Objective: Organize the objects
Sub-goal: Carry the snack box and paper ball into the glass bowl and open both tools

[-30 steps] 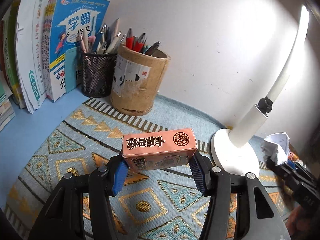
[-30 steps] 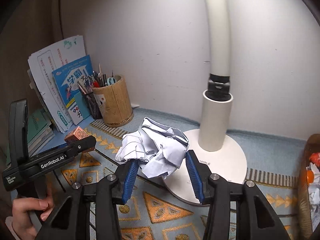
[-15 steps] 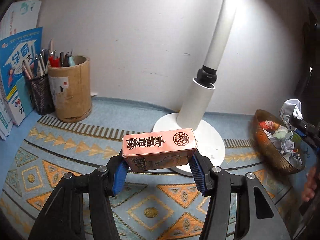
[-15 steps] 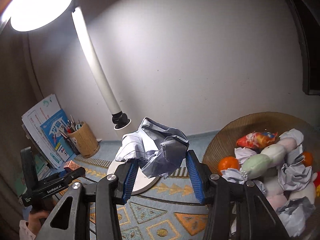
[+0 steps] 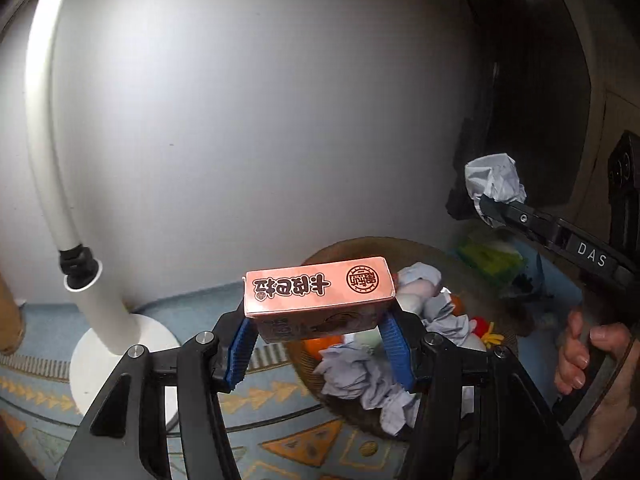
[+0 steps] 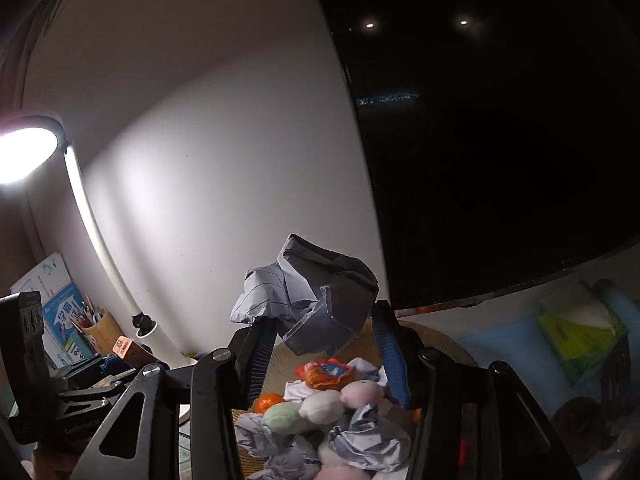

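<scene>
My left gripper (image 5: 320, 344) is shut on a small pink box (image 5: 318, 290) with dark printed characters, held above the near rim of a woven basket (image 5: 348, 246). My right gripper (image 6: 324, 344) is shut on a crumpled ball of lined paper (image 6: 308, 304), which hangs over the same basket (image 6: 436, 338). The basket holds crumpled papers, an orange, soft pale balls and a snack packet. In the left wrist view the right gripper (image 5: 486, 204) shows at the right with its paper ball (image 5: 494, 180). In the right wrist view the left gripper (image 6: 120, 360) and its box (image 6: 124, 346) show at the lower left.
A white desk lamp (image 5: 100, 316) stands left of the basket on a patterned mat (image 5: 280, 440), its lit head (image 6: 24, 152) high up. A pen holder (image 6: 100, 328) and books (image 6: 60, 312) stand far left. A dark window (image 6: 500, 120) and green tissue pack (image 6: 572, 328) lie right. A hand (image 5: 588, 356) grips the right handle.
Both grippers have swung right and up, from the pen holder and lamp base to above the basket. The box and the paper ball stay gripped.
</scene>
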Demonstrator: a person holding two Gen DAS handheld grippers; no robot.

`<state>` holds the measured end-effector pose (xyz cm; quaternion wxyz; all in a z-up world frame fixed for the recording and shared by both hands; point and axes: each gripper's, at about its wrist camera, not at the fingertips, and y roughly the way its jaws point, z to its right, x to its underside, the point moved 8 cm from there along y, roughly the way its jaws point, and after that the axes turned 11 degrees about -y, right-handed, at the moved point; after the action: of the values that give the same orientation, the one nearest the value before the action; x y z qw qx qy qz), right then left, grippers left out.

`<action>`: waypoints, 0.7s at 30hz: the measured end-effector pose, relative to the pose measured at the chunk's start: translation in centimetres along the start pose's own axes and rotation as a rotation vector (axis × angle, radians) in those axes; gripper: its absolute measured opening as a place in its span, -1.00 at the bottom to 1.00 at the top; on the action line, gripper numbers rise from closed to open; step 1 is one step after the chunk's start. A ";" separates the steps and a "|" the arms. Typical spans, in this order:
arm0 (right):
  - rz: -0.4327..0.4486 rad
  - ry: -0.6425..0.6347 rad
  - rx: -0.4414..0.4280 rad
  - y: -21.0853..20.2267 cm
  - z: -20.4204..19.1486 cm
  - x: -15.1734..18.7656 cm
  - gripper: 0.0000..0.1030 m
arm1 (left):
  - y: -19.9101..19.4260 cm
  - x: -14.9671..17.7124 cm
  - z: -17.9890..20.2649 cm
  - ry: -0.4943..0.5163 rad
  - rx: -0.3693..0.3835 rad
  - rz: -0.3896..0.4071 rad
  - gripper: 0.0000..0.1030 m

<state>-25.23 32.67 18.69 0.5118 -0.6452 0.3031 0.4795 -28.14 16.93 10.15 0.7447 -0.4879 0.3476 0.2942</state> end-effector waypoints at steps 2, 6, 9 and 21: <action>-0.026 -0.024 0.027 0.1 1.0 0.5 -0.07 | 1.7 1.2 2.6 0.031 0.023 -0.036 0.04; -0.039 0.023 0.053 0.4 3.0 1.3 -0.07 | 3.7 3.4 5.7 0.085 0.044 -0.074 0.04; -0.068 0.018 0.061 1.2 3.3 2.0 -0.06 | 4.6 4.4 6.3 0.079 0.052 -0.097 0.04; -0.135 0.139 0.038 2.9 4.6 3.6 1.00 | 5.0 5.0 4.3 0.028 0.052 -0.104 0.99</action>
<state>-27.96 36.51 14.20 0.5326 -0.6861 0.3029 0.3922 -28.06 23.18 4.75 0.7664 -0.4901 0.3396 0.2390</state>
